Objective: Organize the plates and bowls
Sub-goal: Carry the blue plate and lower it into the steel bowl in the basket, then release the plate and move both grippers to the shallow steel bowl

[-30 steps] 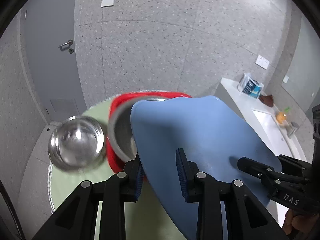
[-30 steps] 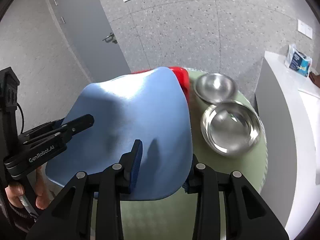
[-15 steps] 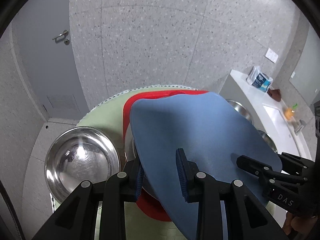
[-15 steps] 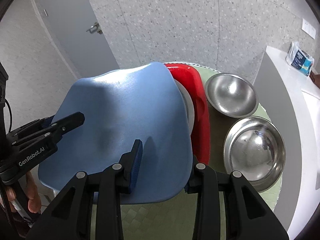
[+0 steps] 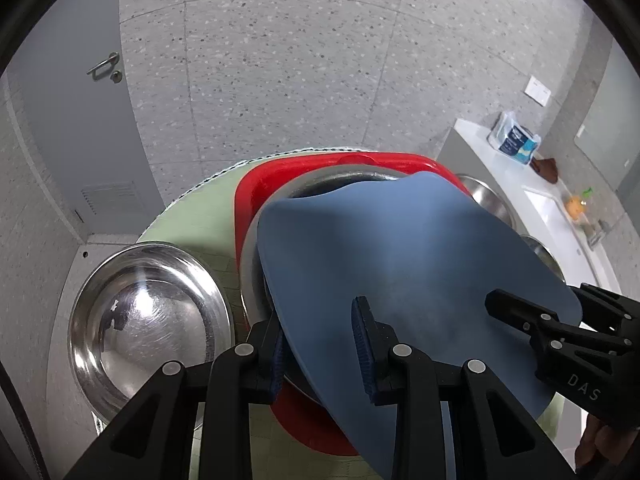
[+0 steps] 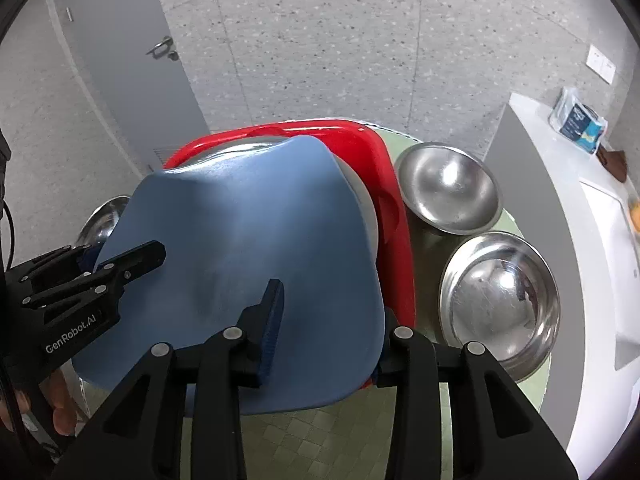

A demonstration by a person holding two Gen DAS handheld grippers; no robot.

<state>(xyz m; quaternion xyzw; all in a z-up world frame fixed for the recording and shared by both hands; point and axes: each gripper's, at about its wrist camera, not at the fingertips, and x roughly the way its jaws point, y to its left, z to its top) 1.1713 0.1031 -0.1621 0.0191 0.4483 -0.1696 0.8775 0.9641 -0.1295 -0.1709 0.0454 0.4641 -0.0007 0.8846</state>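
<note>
A blue plate (image 5: 400,260) (image 6: 260,220) hangs tilted over a red tray (image 5: 244,200) (image 6: 372,136) that holds a steel dish (image 5: 340,178) (image 6: 360,192). My left gripper (image 5: 320,320) is shut on the plate's left edge, and it also shows at the left of the right wrist view (image 6: 120,256). My right gripper (image 6: 328,320) has the plate's right edge between its fingers. Its jaws are opening, while one pad still lies on the plate's top. In the left wrist view the right gripper (image 5: 548,300) comes in from the right.
The tray sits on a round green table (image 5: 192,216) (image 6: 328,432). One steel bowl (image 5: 148,320) stands left of the tray, two more (image 6: 448,188) (image 6: 500,292) to its right. A white counter (image 6: 560,200) runs along the right, with a grey door (image 5: 60,120) behind. A person's hand (image 6: 60,412) holds the left gripper.
Both grippers have carried the blue plate forward and down, so it now hangs low over the steel dish in the red tray. The bowls look larger and closer.
</note>
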